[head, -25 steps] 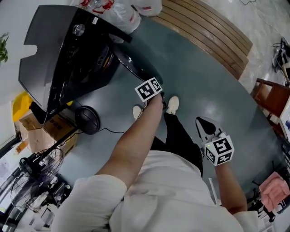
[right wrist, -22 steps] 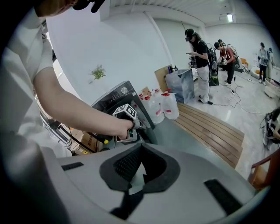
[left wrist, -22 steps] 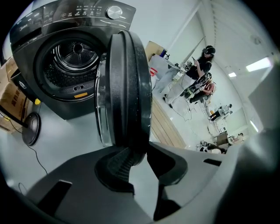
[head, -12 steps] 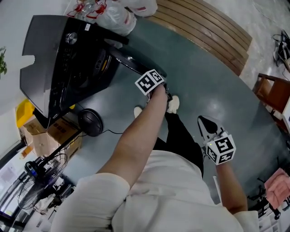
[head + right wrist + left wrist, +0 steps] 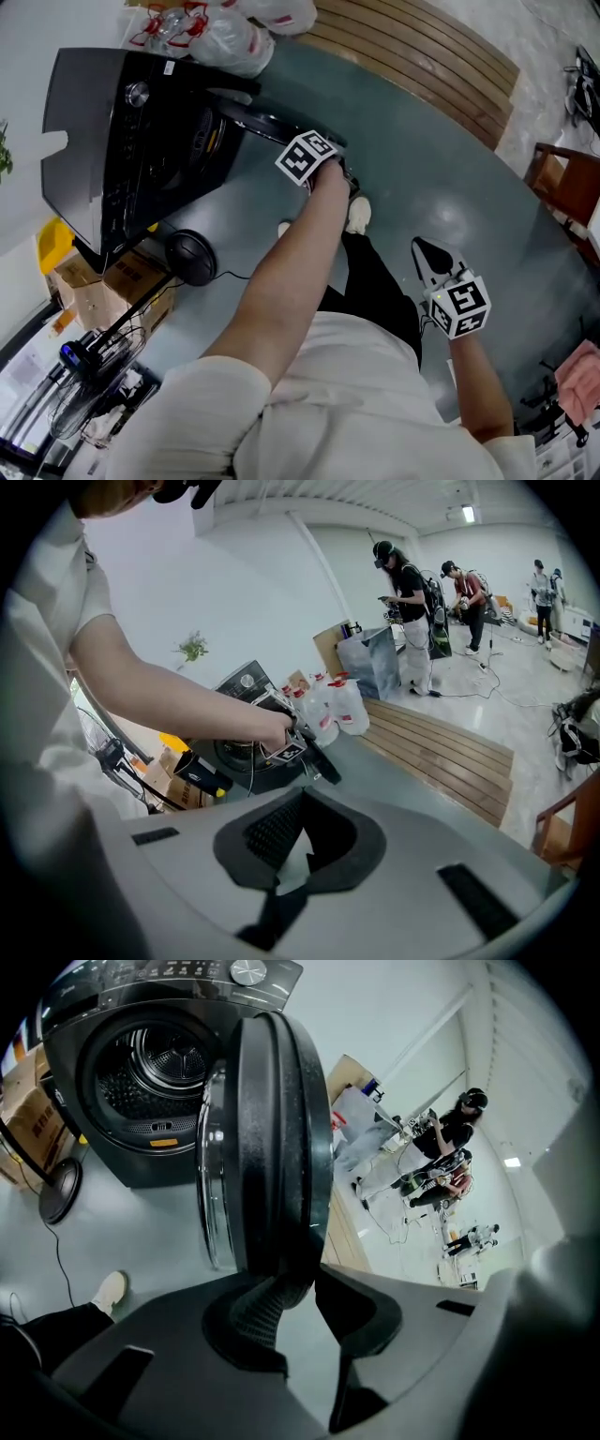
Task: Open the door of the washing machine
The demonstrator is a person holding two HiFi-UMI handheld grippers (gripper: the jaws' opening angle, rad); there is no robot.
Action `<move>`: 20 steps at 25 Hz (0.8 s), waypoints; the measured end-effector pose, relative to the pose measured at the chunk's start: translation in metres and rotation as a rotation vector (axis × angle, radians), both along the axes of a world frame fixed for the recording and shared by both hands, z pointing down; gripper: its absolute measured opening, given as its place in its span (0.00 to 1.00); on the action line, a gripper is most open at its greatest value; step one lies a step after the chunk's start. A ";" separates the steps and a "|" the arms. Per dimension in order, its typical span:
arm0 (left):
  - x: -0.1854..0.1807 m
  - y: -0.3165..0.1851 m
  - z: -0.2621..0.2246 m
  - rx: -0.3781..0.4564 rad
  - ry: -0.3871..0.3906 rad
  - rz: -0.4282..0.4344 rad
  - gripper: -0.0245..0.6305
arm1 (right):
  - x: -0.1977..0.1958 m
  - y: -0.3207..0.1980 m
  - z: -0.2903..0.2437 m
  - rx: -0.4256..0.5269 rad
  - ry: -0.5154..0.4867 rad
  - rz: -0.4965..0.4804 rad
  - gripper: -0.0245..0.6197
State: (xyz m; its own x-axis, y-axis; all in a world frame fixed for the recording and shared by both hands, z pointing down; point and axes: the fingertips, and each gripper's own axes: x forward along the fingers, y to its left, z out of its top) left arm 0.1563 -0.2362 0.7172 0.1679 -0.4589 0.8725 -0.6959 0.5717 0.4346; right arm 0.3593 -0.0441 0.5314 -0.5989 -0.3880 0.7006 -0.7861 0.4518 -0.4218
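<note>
The dark front-loading washing machine [image 5: 131, 159] stands at the upper left of the head view, its round door [image 5: 255, 122] swung out from the drum. My left gripper [image 5: 330, 150] is shut on the door's free edge. In the left gripper view the thick black door rim [image 5: 272, 1129] runs down between the two pads of this gripper [image 5: 298, 1283], and the drum opening [image 5: 159, 1063] shows behind it. My right gripper [image 5: 424, 251] hangs lower right over the grey floor. It is shut with nothing in it, and in its own view its tips [image 5: 300, 803] meet.
Plastic bags of bottles [image 5: 216, 33] lie beside the machine's far side. A slatted wooden platform [image 5: 422, 66] runs behind. A round black stand base [image 5: 190, 258] and cardboard boxes [image 5: 112, 281] sit near the machine's front corner. My shoes [image 5: 357, 216] stand below the door. People [image 5: 412, 583] stand far off.
The left gripper has moved up the picture with the door's edge in it, so the door stands wider from the drum. The right gripper has shifted only slightly.
</note>
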 end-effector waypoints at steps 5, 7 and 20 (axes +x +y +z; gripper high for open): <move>0.009 -0.016 -0.001 0.007 0.025 -0.028 0.21 | 0.008 -0.002 0.002 -0.008 0.003 0.020 0.05; 0.012 -0.022 -0.001 0.010 0.035 -0.036 0.21 | 0.010 -0.001 0.002 -0.011 0.003 0.026 0.05; 0.018 -0.033 -0.003 0.009 0.059 -0.059 0.21 | 0.013 -0.001 0.004 -0.015 0.002 0.033 0.05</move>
State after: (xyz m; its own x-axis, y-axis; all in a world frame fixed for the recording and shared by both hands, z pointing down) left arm 0.1746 -0.2696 0.7143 0.1913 -0.4768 0.8579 -0.6345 0.6068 0.4788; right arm 0.3721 -0.0454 0.5350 -0.5843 -0.3968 0.7079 -0.8015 0.4190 -0.4267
